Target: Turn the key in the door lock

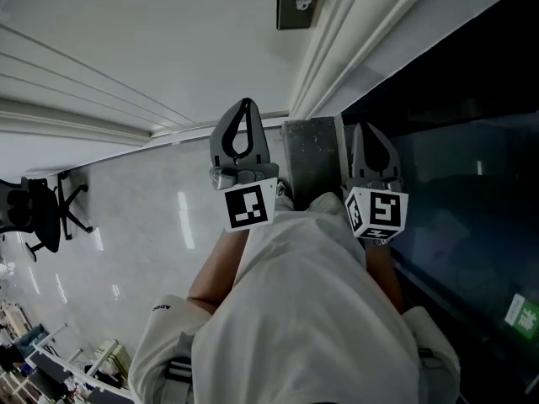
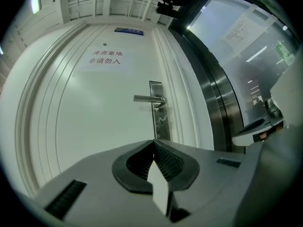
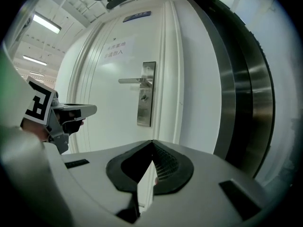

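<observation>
I am holding my left gripper (image 2: pixel 153 142) and right gripper (image 3: pixel 152 141) shut and empty, well apart from the key (image 3: pixel 143 97) under the handle (image 3: pixel 135 81) at the door's (image 3: pixel 106 112) right edge. It is probably small, stiff, slick metal: pinch its flat head.

Office bldg corridor: white door (image 2: pixel 109 108) w/ a printed sign (image 2: pixel 105 57), glass wall (image 2: pixel 246 56) next to it, shiny floor (image 1: pixel 160 225), office chair (image 1: pixel 42 213), ceiling strip lights (image 3: pixel 46 23).

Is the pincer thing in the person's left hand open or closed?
Closed: the left gripper shows its two jaw tips meeting, with nothing between them.
</observation>
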`<state>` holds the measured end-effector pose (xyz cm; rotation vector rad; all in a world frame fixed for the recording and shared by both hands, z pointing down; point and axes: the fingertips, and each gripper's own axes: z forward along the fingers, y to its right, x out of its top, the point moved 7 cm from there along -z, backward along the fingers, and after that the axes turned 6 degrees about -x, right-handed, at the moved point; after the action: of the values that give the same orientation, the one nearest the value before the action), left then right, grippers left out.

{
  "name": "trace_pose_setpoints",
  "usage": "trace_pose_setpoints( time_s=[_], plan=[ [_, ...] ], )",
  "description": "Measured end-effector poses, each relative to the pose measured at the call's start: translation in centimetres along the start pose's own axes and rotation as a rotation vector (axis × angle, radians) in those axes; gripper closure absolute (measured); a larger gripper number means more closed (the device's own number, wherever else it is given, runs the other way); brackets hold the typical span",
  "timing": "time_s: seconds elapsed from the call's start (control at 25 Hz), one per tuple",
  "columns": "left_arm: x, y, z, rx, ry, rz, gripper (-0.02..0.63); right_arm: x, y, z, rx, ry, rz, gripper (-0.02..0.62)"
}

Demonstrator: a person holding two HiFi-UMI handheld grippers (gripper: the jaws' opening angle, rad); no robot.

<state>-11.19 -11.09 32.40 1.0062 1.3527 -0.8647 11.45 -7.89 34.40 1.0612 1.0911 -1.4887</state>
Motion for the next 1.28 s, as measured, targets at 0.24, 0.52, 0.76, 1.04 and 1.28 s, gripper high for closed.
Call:
trace_pose_setpoints(
  time_s=[0.24,0.52,0.76,1.04,1.28],
  plan=[
    [0.8,0.5,1.3,-0.006,-0.003,0.000,0.598,0.9,0.1,0.2,-0.002,0.028,0.019,0.594],
    [2.2,1.3,2.6,-0.006,0.002,0.029,0.597,0.9,1.3,-0.1,-0.012,0.027,0.057,0.594],
    [3.4,2.2,4.6,0.012,0.005,0.079,0.597,-0.4,2.0,0.2,0.015,0.009,0.085,0.594],
    [4.7,3.6,8.5,0.032,-0.028,0.154,0.586,-0.9,3.7,3.2,0.043,0.024,0.117,0.594],
    [5.9,4.0,11.9,0.098,-0.046,0.173,0.540,-1.3,3.1,6.2,0.110,0.026,0.133,0.594]
  ],
)
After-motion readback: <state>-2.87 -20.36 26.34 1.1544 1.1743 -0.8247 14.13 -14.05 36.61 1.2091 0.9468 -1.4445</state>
